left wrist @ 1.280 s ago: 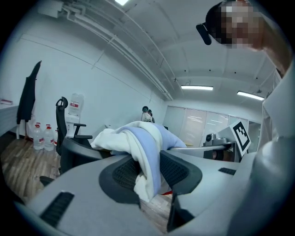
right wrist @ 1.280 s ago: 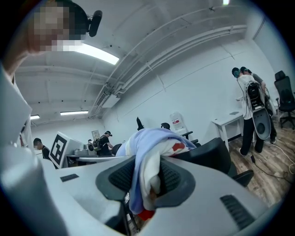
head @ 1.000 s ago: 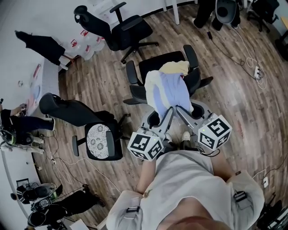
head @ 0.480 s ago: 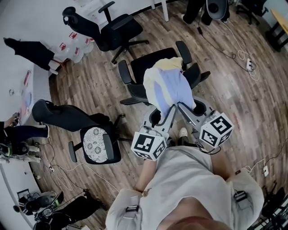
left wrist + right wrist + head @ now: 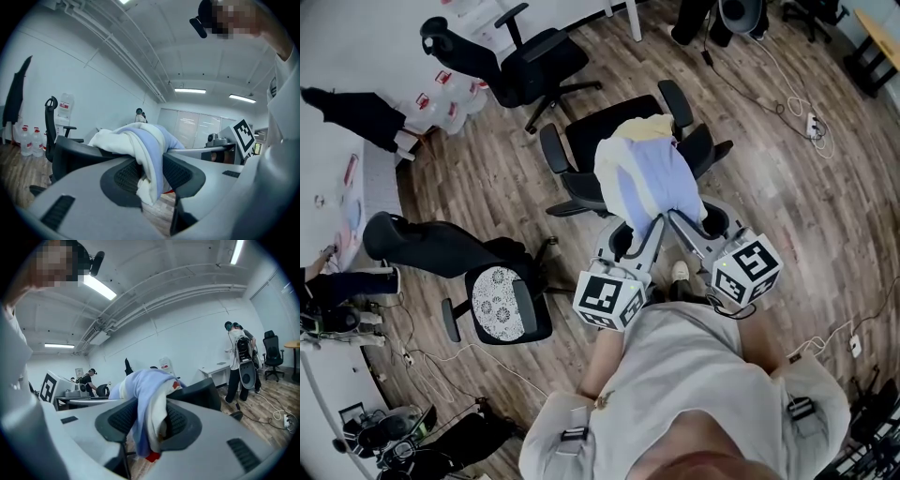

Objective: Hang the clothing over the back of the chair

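Note:
A light blue and cream garment (image 5: 642,178) lies draped over the back of a black office chair (image 5: 605,131), with its hem hanging down on my side. My left gripper (image 5: 637,230) and right gripper (image 5: 694,217) both reach to that hem from below. In the left gripper view, a fold of the garment (image 5: 140,150) hangs between the left gripper's (image 5: 150,180) jaws, which stand apart around it. In the right gripper view, the garment (image 5: 150,399) hangs between the right gripper's (image 5: 147,427) jaws, and they are opening around it.
A second black chair (image 5: 516,66) stands at the back left. A chair with a lace-patterned seat (image 5: 502,295) stands at the left. Water bottles (image 5: 455,94) and a white table (image 5: 356,178) are at the far left. Cables (image 5: 811,122) trail over the wooden floor. A person (image 5: 239,362) stands at the right.
The head view has drifted, so the chair and garment sit a little higher and further left in the picture. Both grippers remain at the garment's near hem.

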Action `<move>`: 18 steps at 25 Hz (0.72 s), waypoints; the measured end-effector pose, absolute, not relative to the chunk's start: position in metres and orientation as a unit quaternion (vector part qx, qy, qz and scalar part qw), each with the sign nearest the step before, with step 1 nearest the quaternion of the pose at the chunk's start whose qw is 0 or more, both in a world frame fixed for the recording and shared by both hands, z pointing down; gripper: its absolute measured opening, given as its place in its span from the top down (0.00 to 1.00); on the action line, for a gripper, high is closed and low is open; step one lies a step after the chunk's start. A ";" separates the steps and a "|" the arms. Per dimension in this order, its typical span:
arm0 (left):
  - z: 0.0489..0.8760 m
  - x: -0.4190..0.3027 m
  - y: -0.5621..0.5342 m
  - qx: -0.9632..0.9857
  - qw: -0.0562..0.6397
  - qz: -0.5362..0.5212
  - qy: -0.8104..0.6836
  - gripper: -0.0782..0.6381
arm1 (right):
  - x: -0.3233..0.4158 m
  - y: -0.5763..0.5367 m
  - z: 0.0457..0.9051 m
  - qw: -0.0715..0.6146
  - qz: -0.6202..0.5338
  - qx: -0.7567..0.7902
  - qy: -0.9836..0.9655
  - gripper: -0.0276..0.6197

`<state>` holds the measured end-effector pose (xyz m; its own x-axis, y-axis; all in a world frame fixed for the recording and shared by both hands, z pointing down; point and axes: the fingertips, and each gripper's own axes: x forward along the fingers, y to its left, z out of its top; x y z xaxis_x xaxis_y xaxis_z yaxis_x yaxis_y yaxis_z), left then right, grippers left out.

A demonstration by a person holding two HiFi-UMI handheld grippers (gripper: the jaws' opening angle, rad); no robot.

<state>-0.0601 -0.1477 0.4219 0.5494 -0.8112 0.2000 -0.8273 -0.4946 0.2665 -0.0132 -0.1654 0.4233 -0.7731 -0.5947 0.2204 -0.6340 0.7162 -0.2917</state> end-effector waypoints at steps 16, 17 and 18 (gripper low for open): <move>0.417 -0.063 -0.136 0.865 0.144 0.038 -0.480 0.66 | -0.005 -0.165 0.422 0.067 0.158 0.352 -0.920 0.61; 0.416 -0.064 -0.135 0.864 0.144 0.038 -0.480 0.65 | -0.005 -0.164 0.422 0.067 0.157 0.354 -0.920 0.61; 0.416 -0.064 -0.134 0.864 0.143 0.038 -0.481 0.65 | -0.004 -0.164 0.421 0.067 0.155 0.355 -0.919 0.60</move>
